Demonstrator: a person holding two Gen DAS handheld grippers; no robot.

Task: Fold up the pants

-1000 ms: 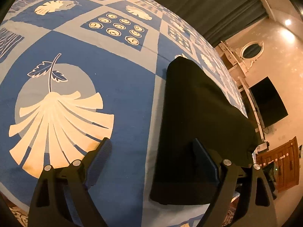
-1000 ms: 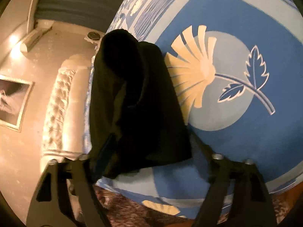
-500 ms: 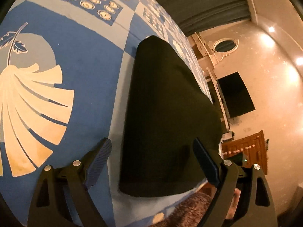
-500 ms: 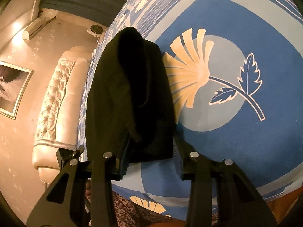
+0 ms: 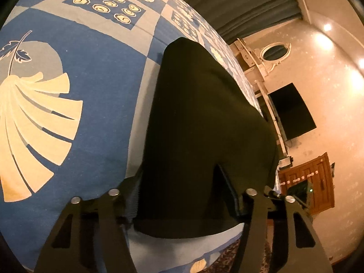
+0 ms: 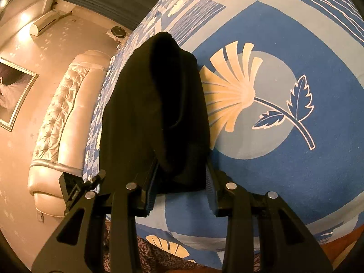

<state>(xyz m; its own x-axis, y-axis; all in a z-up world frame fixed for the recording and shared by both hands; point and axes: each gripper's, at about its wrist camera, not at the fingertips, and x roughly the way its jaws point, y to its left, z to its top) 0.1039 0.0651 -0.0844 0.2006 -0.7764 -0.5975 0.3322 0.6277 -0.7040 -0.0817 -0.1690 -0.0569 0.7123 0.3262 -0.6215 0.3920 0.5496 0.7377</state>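
The black pants (image 5: 200, 125) lie folded lengthwise on the blue patterned bedspread (image 5: 86, 72) near the bed's edge. My left gripper (image 5: 182, 193) has its fingers around one end of the pants, with the cloth between them and one finger tucked under a raised fold. In the right wrist view the pants (image 6: 154, 104) run away from me along the bed edge. My right gripper (image 6: 180, 179) has its fingers close on either side of the bunched near end, gripping the cloth.
A padded cream headboard (image 6: 59, 122) stands left of the bed in the right wrist view. A dark television (image 5: 291, 111) and a wooden cabinet (image 5: 311, 182) stand beyond the bed edge. Dark curtains (image 5: 238, 2) hang at the back.
Both grippers moved onto the ends of the pants and narrowed around the cloth. The right one went from wide open to closed on the bunched end; the left closed in later.
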